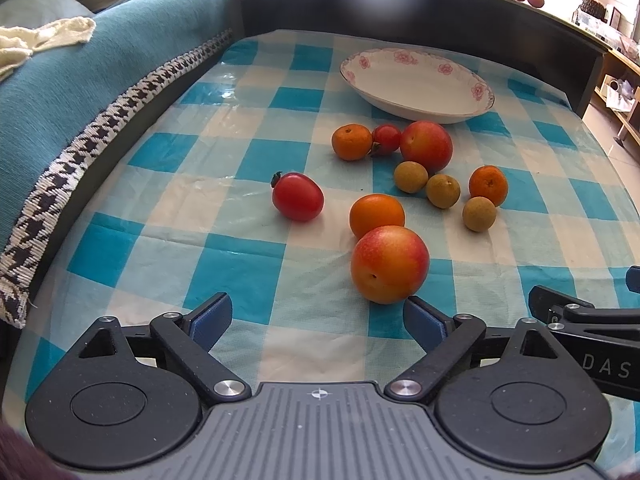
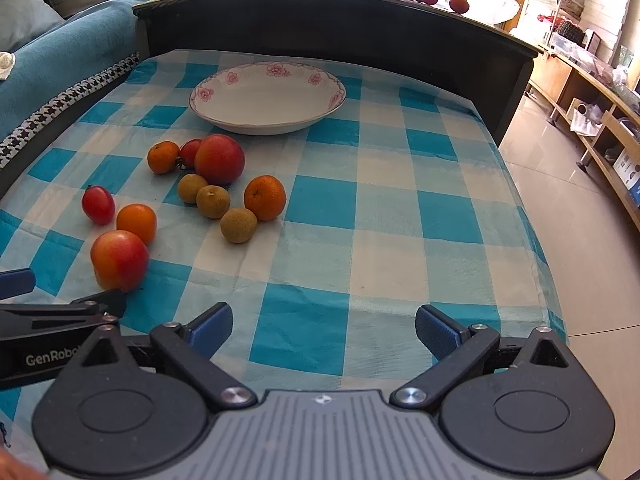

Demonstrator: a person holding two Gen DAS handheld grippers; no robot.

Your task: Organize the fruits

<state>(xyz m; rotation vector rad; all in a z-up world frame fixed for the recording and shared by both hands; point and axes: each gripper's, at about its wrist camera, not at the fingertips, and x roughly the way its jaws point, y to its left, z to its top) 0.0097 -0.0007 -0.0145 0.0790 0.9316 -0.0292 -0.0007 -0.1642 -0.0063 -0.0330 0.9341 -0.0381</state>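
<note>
Blue-and-white checked cloth [image 1: 248,276] covers the low table, slick-looking and a little wrinkled, and nothing on it is boxed in. Nearest me, the left gripper [image 1: 318,316] hangs with its blue pads spread wide and nothing between them; the right gripper [image 2: 324,326] is just as wide and just as empty, over bare cloth well to the side of the fruit.

Just beyond the left pads sits the nearest peach [image 1: 390,264], touching a small orange [image 1: 377,215] behind it. A pad coming down off-centre would likely nudge the peach into the orange — round fruit on a smooth cloth rolls easily. The loose tomato [image 1: 298,197] to the left lies alone and could wander toward the table edge if bumped.

Further back, three brown longans [image 1: 442,191] and another orange [image 1: 488,185] crowd together; wide jaws reaching in there may knock a neighbour aside. Beyond them a second peach [image 1: 426,145], a tomato and an orange cluster close to the flowered bowl [image 1: 464,114] — still empty, shallow-walled, so fruit dropped from height might bounce out.
</note>
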